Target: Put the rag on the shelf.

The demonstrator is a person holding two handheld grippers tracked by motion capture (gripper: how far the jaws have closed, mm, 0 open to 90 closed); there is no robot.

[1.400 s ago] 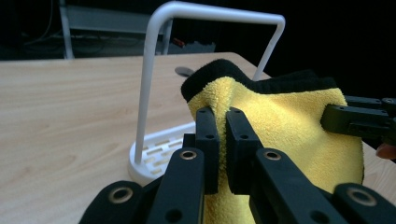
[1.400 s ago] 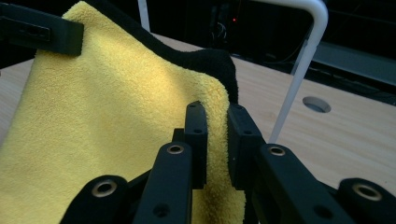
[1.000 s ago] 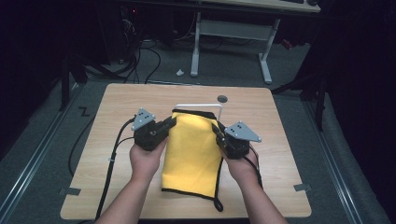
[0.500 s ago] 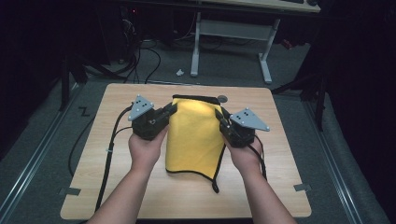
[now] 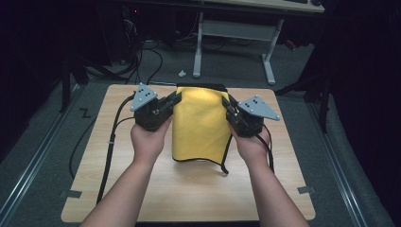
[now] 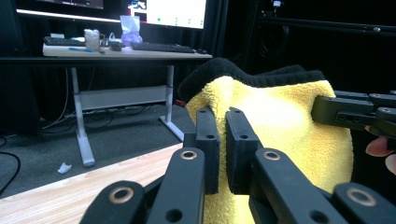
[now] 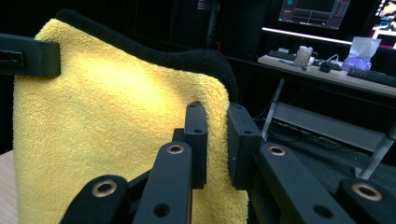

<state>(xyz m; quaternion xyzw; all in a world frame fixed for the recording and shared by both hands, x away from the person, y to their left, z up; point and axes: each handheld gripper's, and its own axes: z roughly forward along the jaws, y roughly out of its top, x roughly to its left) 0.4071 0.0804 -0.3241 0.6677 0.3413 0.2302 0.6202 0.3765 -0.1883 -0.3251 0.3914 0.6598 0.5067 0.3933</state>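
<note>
We hold the towel [image 5: 198,124] up over the table [image 5: 189,198] by its two top corners: the left tool [image 5: 176,98] is clamped on one, the right tool [image 5: 228,105] on the other. It hangs limp, so we judge it soft, light and floppy; plush pile should grip well. Corners or the black-edged hem are the places to pinch. We cannot see its black back side, and whether its bottom edge touches the table is hard to tell.

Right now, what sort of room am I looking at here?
Probably a lab or recording workspace: a wooden table on grey carpet, cables trailing on the floor, and a desk with keyboards and lit monitors behind.
</note>
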